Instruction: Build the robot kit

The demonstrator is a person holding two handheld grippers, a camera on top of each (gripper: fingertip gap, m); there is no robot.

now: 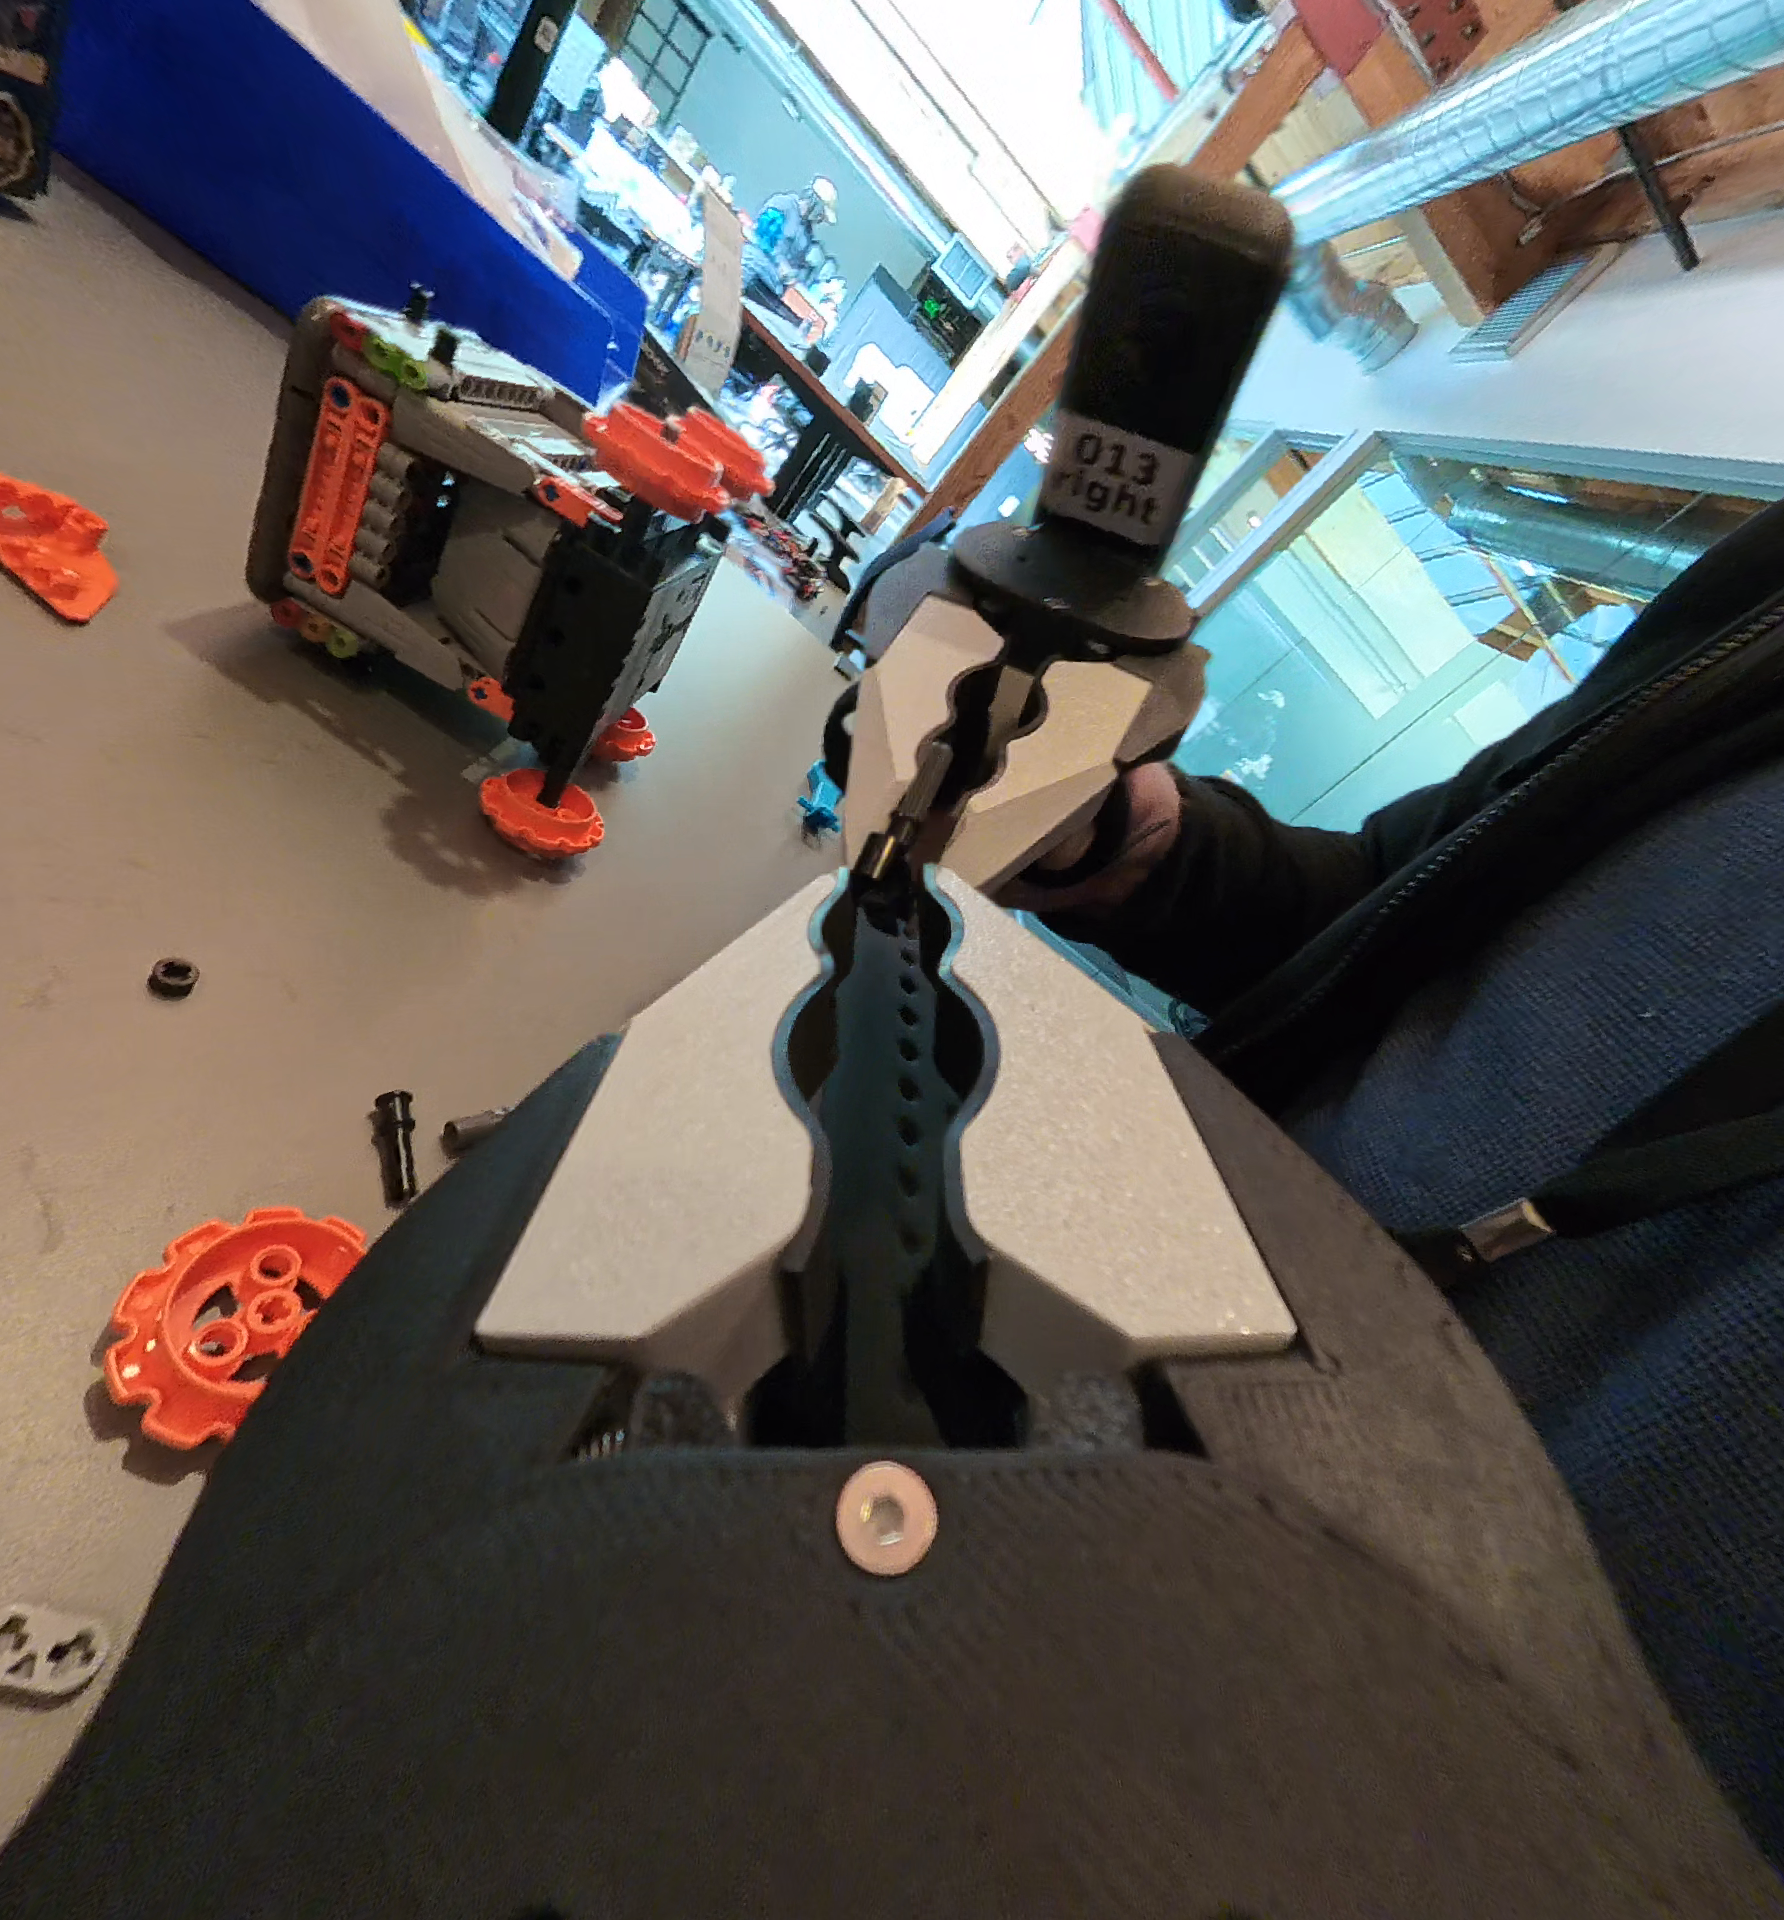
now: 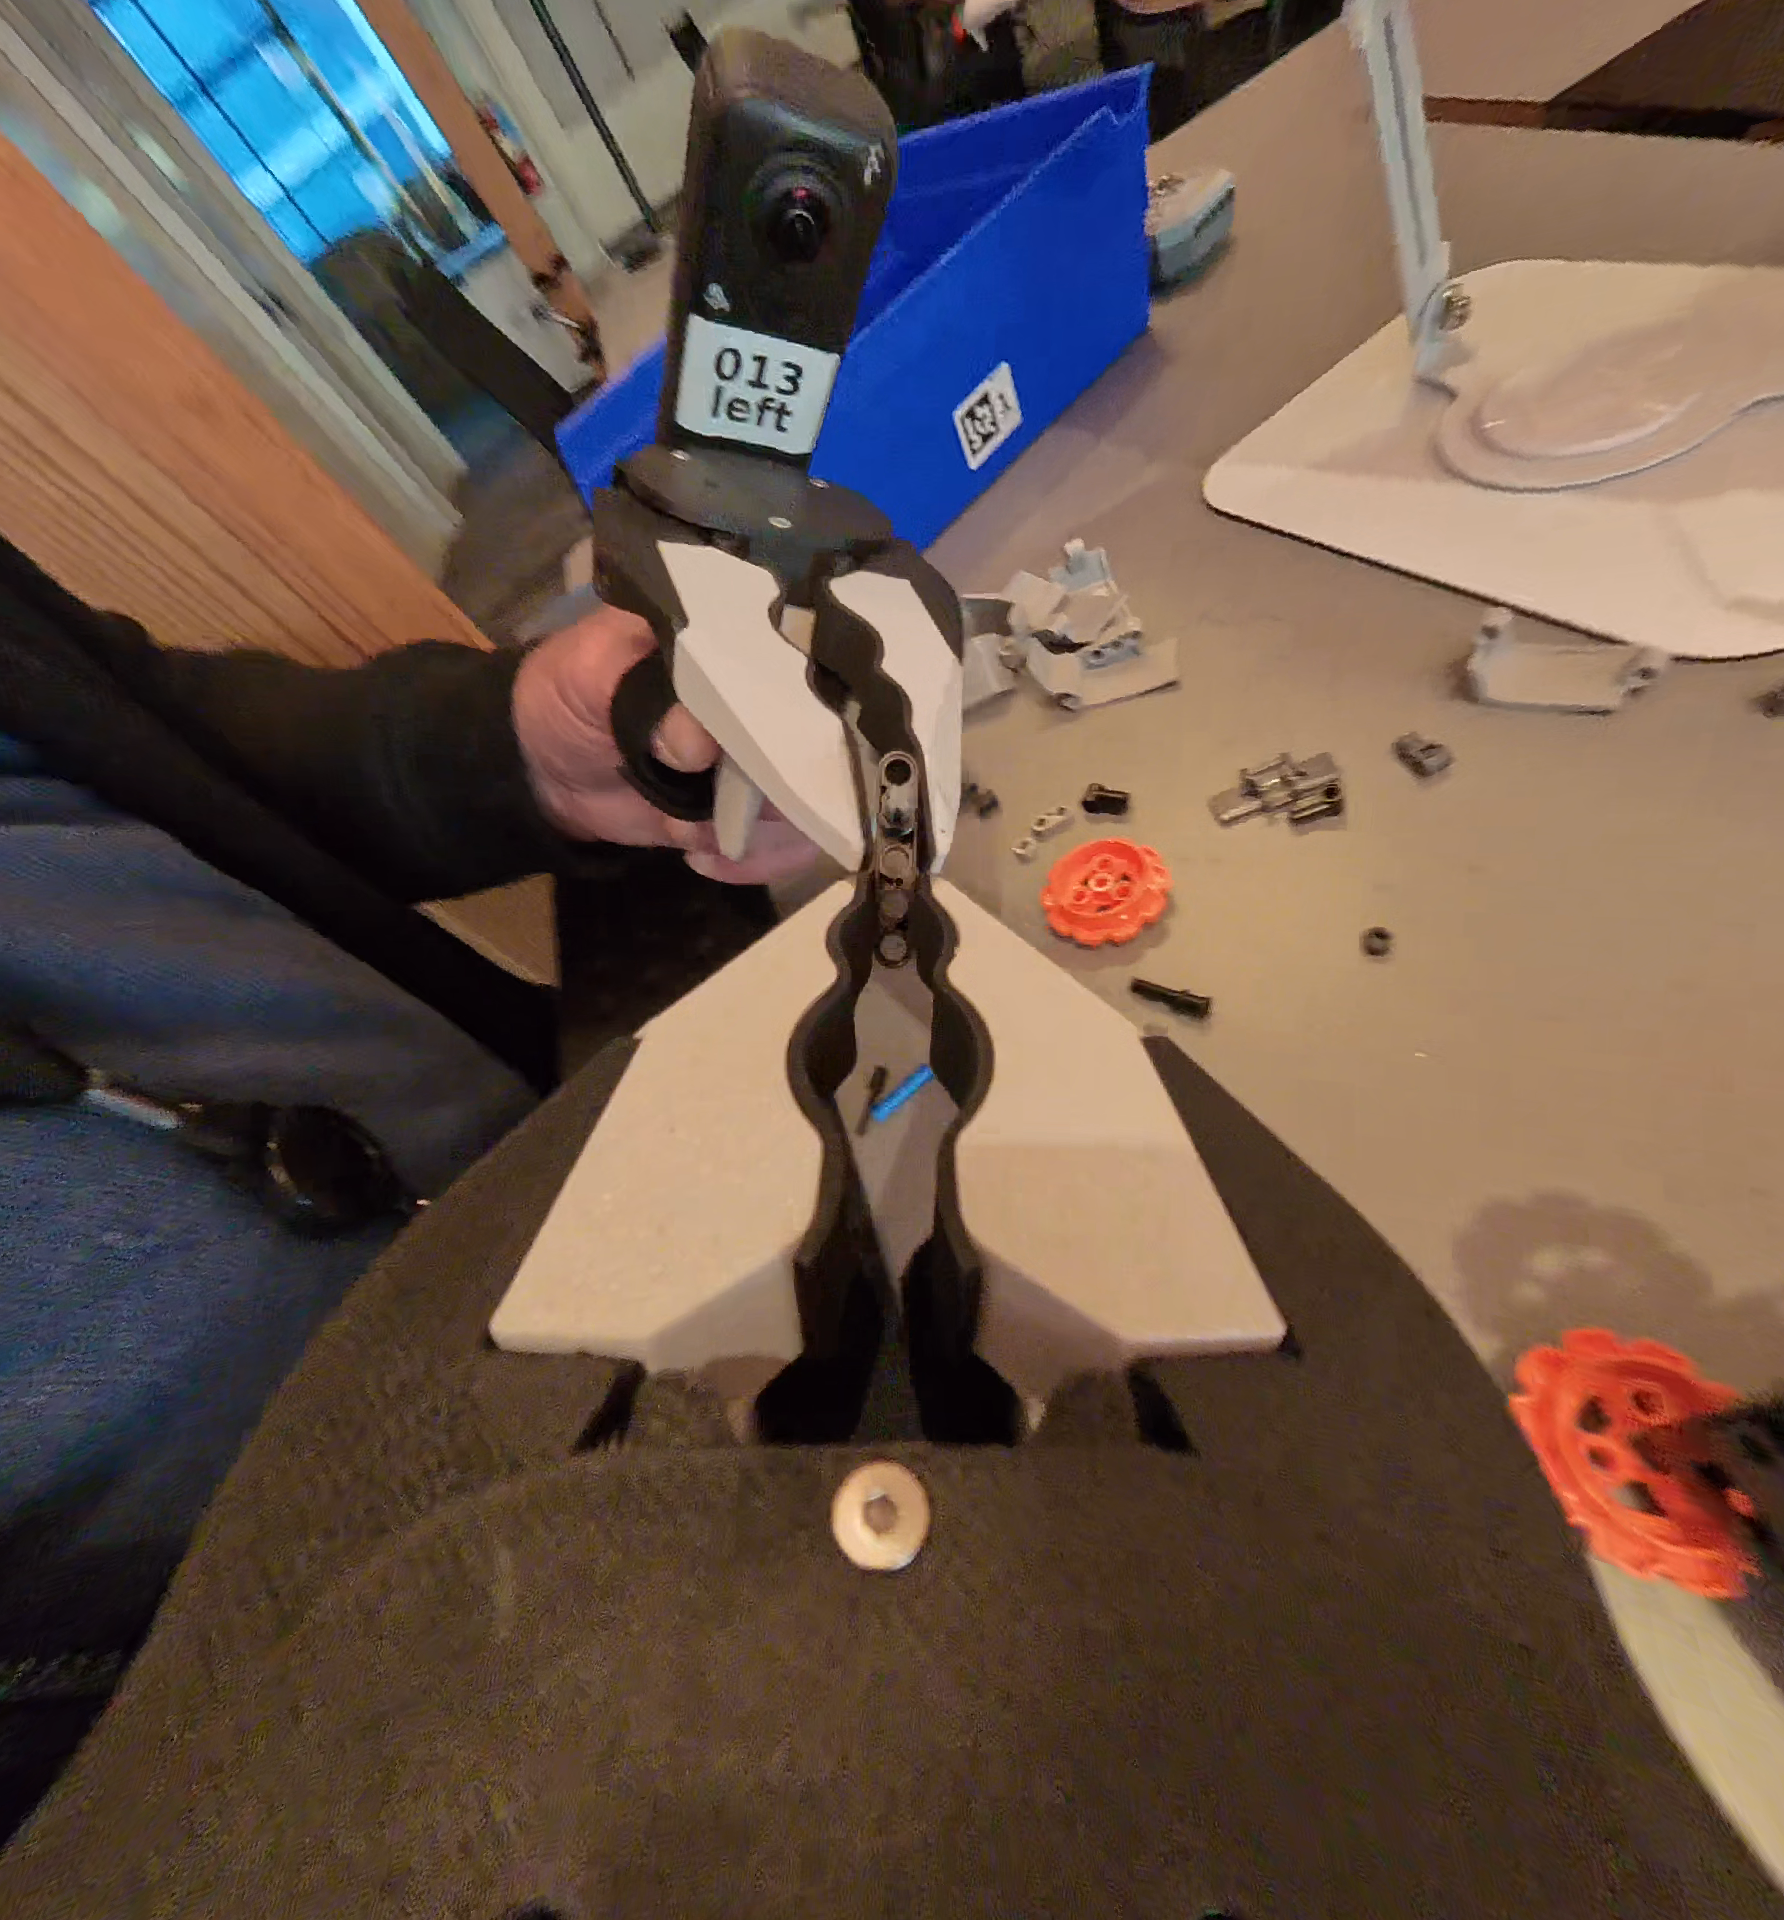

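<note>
My left gripper (image 1: 883,888) is shut on a long black beam with holes (image 1: 893,1049) that runs back between its fingers. My right gripper (image 1: 929,821) faces it, shut on a small grey-and-black pin (image 1: 919,805). The pin's end meets the beam's end just past my left fingertips. In the right wrist view my right gripper (image 2: 893,899) points at my left gripper (image 2: 896,857), and the black beam (image 2: 898,790) reaches from the left fingers into my right fingertips. Both are held up over the near edge of the grey table (image 1: 140,831). A hand (image 2: 576,748) holds the left gripper.
A grey, black and orange brick-built vehicle (image 1: 472,540) lies tipped on the table. Around it are an orange gear (image 1: 223,1320), an orange plate (image 1: 31,551), black pins (image 1: 394,1138) and a bush (image 1: 173,977). A blue bin (image 2: 992,343), a white stand base (image 2: 1542,499) and grey parts (image 2: 1064,644) stand farther off. My two grippers' fingertips are within a few centimetres of each other. The bush (image 1: 173,977) is about 15 cm from both grippers' fingertips. It turns up in the right wrist view (image 2: 1368,940) as well.
</note>
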